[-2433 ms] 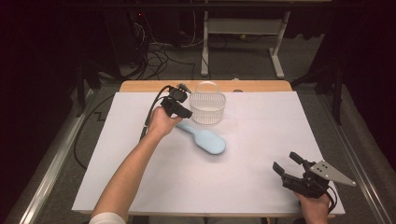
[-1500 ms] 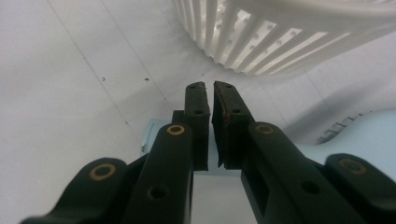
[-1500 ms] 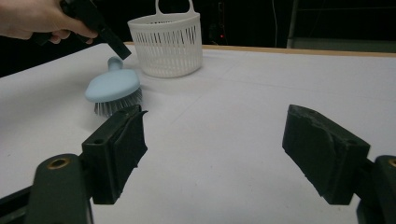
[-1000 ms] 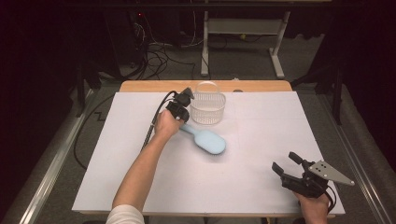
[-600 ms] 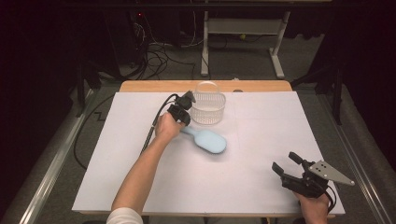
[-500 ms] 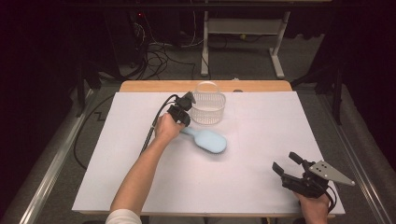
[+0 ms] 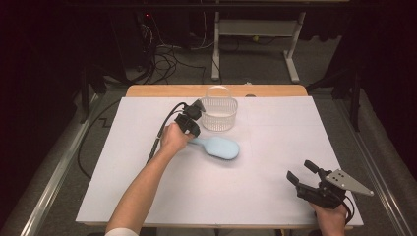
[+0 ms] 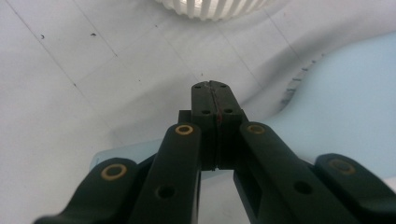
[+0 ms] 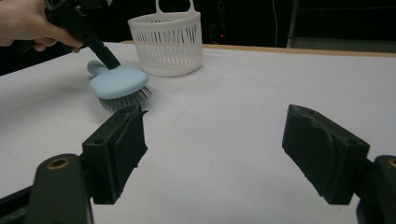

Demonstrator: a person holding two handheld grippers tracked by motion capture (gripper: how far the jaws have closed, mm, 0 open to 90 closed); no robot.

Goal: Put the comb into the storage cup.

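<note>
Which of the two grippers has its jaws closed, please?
The left gripper, the one by the blue brush and white basket, has its jaws pressed together. The right gripper, near the table's front right corner, holds its jaws wide apart over bare table.

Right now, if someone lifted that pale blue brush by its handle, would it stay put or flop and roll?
The brush looks like rigid moulded plastic, so it probably stays stiff. It rests on its bristles, head slightly tilted, so a sideways push might tip it rather than roll it. The smooth, narrow handle under the shut left gripper could slip or swivel.
</note>
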